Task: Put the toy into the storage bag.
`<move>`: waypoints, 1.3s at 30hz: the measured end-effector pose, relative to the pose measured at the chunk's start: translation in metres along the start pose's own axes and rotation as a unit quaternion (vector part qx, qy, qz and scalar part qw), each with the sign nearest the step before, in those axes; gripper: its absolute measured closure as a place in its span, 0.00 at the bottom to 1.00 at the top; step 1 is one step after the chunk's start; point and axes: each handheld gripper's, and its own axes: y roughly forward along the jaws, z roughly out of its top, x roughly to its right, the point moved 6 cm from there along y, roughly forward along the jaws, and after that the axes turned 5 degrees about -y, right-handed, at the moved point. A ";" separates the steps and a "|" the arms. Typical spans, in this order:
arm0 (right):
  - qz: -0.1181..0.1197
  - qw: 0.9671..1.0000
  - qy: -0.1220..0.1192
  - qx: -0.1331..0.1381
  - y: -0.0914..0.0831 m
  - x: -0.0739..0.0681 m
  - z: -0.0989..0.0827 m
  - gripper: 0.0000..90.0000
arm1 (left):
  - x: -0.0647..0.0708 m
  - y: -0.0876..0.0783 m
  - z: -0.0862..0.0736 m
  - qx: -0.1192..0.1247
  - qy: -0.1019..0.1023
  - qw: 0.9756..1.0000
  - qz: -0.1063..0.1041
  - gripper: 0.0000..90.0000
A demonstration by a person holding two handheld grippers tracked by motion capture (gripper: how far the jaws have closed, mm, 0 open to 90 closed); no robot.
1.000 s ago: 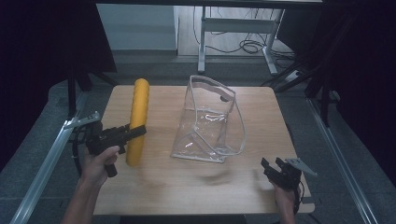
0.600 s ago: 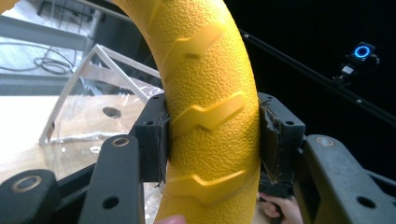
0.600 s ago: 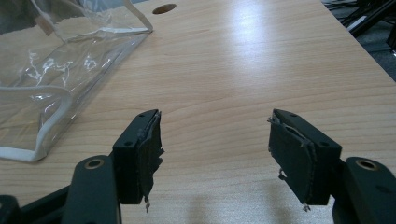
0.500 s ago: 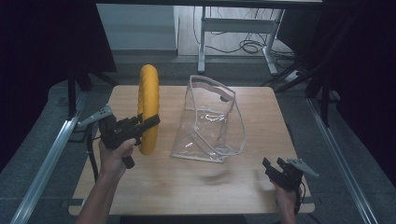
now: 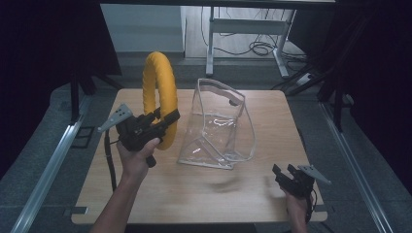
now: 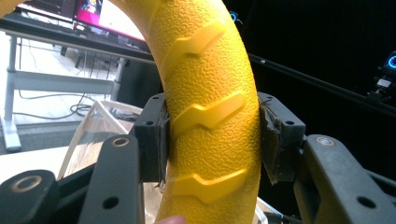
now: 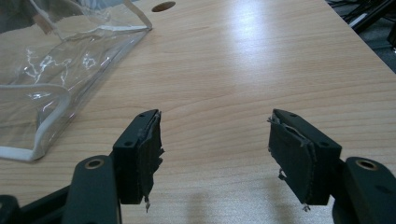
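Note:
A yellow textured ring [image 5: 158, 92] stands upright above the table's left half, lifted off the wood. My left gripper [image 5: 165, 121] is shut on its lower right arc; in the left gripper view the ring [image 6: 210, 112] is clamped between both pads. A clear plastic bag [image 5: 218, 126] with white trim stands at the table's middle, its mouth facing up. My right gripper [image 5: 284, 171] is open near the front right corner, low over the wood, with nothing between its fingers. In the right gripper view the bag [image 7: 56, 60] lies to the upper left of the gripper [image 7: 215, 144].
The wooden table [image 5: 204, 194] has bare surface in front of the bag and to its right. A small round hole [image 7: 163, 6] sits in the tabletop beyond the bag. Metal rails [image 5: 46, 170] run along both sides, and a desk frame with cables [image 5: 243, 29] stands behind.
The left gripper has raised the yellow ring from lying flat on the table to standing upright in the air and carried it toward the bag. The right gripper has barely moved.

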 end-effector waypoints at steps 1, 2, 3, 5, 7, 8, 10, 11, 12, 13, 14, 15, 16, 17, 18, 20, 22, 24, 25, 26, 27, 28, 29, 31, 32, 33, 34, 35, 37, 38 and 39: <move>0.000 1.000 0.000 0.000 0.000 0.000 0.000 0.38 | 0.002 0.002 0.001 0.001 0.002 1.000 0.001 0.56; 0.000 1.000 -0.001 0.000 0.000 0.000 0.000 0.39 | 0.002 0.002 0.001 0.001 0.002 1.000 0.001 0.56; 0.000 1.000 -0.001 0.000 0.000 0.000 0.000 0.38 | 0.005 0.005 0.003 0.004 0.007 1.000 0.002 0.56; 0.000 1.000 -0.001 0.000 0.000 0.000 0.000 0.39 | 0.007 0.006 0.004 0.008 0.009 1.000 0.002 0.56; 0.000 1.000 0.000 0.000 0.000 0.000 0.000 0.39 | 0.012 0.009 0.009 0.011 0.019 1.000 0.003 0.56; -0.001 1.000 -0.001 0.000 0.000 0.000 0.000 0.39 | 0.014 0.010 0.011 0.012 0.021 1.000 0.003 0.56; 0.000 1.000 0.000 -0.002 0.001 -0.001 -0.001 0.39 | 0.018 0.013 0.015 0.015 0.026 1.000 0.002 0.56; 0.000 1.000 -0.002 -0.002 0.001 0.000 -0.001 0.39 | 0.020 0.014 0.017 0.016 0.029 0.999 0.001 0.56; 0.000 1.000 0.000 -0.001 0.001 -0.001 -0.001 0.39 | 0.020 0.014 0.017 0.016 0.029 0.999 0.001 0.56; 0.000 1.000 -0.002 -0.001 0.001 -0.001 -0.001 0.39 | 0.025 0.018 0.020 0.020 0.034 0.999 0.000 0.56; 0.000 1.000 -0.002 -0.002 0.001 -0.001 -0.001 0.39 | 0.025 0.018 0.020 0.020 0.034 0.999 0.000 0.56; 0.001 1.000 -0.003 -0.003 0.001 -0.002 -0.001 0.39 | 0.029 0.021 0.023 0.021 0.040 0.999 -0.002 0.56; 0.001 1.000 -0.002 -0.001 0.001 -0.002 -0.001 0.39 | 0.029 0.021 0.023 0.021 0.040 0.999 -0.002 0.56; 0.001 1.000 -0.002 -0.001 0.001 -0.002 -0.001 0.39 | 0.032 0.022 0.024 0.023 0.040 0.999 -0.004 0.56; 0.001 1.000 -0.002 -0.001 0.001 -0.002 -0.001 0.39 | 0.036 0.024 0.026 0.025 0.043 0.999 -0.006 0.56; 0.002 1.000 -0.001 -0.003 0.001 -0.001 -0.002 0.39 | 0.040 0.027 0.028 0.025 0.047 0.999 -0.009 0.56; 0.001 1.000 -0.001 -0.003 0.002 -0.001 -0.002 0.39 | 0.044 0.030 0.030 0.025 0.051 0.998 -0.011 0.56; 0.001 1.000 -0.001 -0.003 0.002 -0.001 -0.002 0.39 | 0.046 0.032 0.031 0.025 0.053 0.998 -0.013 0.56; 0.001 1.000 -0.001 -0.003 0.002 -0.001 -0.002 0.39 | 0.048 0.034 0.032 0.025 0.054 0.998 -0.014 0.56; 0.001 1.000 -0.001 -0.003 0.002 -0.001 -0.002 0.39 | 0.050 0.036 0.033 0.026 0.054 0.998 -0.016 0.56; 0.002 1.000 0.001 -0.004 0.001 -0.001 -0.002 0.39 | 0.054 0.039 0.034 0.030 0.056 0.998 -0.019 0.56; 0.002 1.000 0.000 -0.004 0.001 -0.001 -0.002 0.39 | 0.056 0.040 0.034 0.031 0.056 0.998 -0.020 0.56; 0.002 1.000 0.000 -0.004 0.001 -0.001 -0.002 0.39 | 0.056 0.040 0.034 0.031 0.056 0.998 -0.020 0.56; 0.001 1.000 0.001 -0.004 0.002 -0.001 -0.002 0.39 | 0.060 0.044 0.035 0.031 0.056 0.998 -0.024 0.56; 0.001 1.000 0.001 -0.004 0.002 0.000 -0.002 0.39 | 0.062 0.047 0.035 0.029 0.055 0.998 -0.027 0.56; 0.001 1.000 0.001 -0.004 0.002 0.000 -0.002 0.39 | 0.062 0.047 0.035 0.029 0.055 0.998 -0.027 0.56; 0.000 1.000 0.002 -0.002 0.002 0.000 -0.002 0.39 | 0.064 0.050 0.035 0.027 0.054 0.998 -0.029 0.56; 0.001 1.000 0.003 -0.004 0.002 0.000 -0.002 0.39 | 0.065 0.052 0.036 0.027 0.054 0.998 -0.031 0.56; 0.000 1.000 0.001 -0.003 0.002 0.001 -0.002 0.39 | 0.070 0.057 0.036 0.025 0.056 0.997 -0.036 0.56; 0.000 1.000 0.003 -0.003 0.002 0.001 -0.002 0.39 | 0.072 0.059 0.036 0.024 0.056 0.997 -0.037 0.56; 0.000 1.000 0.004 -0.003 0.002 0.001 -0.002 0.39 | 0.075 0.061 0.036 0.024 0.058 0.997 -0.039 0.56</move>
